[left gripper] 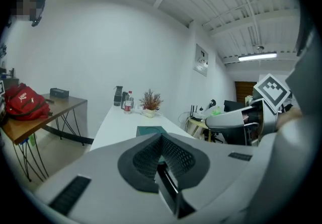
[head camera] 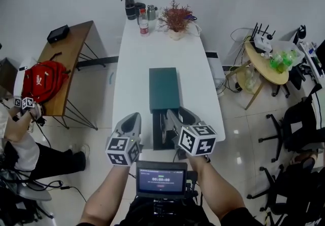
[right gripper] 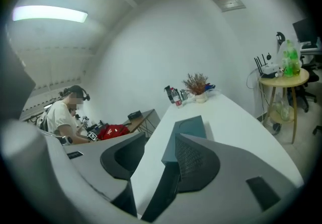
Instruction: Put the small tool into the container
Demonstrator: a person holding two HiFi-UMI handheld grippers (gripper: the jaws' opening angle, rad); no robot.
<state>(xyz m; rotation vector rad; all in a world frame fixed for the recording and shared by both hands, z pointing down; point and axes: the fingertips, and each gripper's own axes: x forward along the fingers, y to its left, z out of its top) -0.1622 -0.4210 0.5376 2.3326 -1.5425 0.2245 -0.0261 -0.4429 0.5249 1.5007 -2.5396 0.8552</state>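
A dark green box (head camera: pixel 164 89) lies lengthwise in the middle of the white table (head camera: pixel 129 67). A darker flat piece (head camera: pixel 158 136) lies against its near end, by the table's front edge. My right gripper (head camera: pixel 179 117) hovers over that near end with its jaws apart. In the right gripper view the dark green box (right gripper: pixel 188 135) and the bare white table (right gripper: pixel 236 122) show through the gap of the right gripper (right gripper: pixel 161 140), and no pad presses on anything. My left gripper (head camera: pixel 133 117) sits left of the box with its pads (left gripper: pixel 173 155) closed together and empty. I cannot make out a small tool.
Bottles (head camera: pixel 138 10) and a potted plant (head camera: pixel 175 19) stand at the table's far end. A wooden side table (head camera: pixel 71 42) with a red bag (head camera: pixel 44 80) is on the left, beside a seated person (head camera: pixel 15 138). A round table (head camera: pixel 264 60) and office chairs (head camera: pixel 299 123) are on the right.
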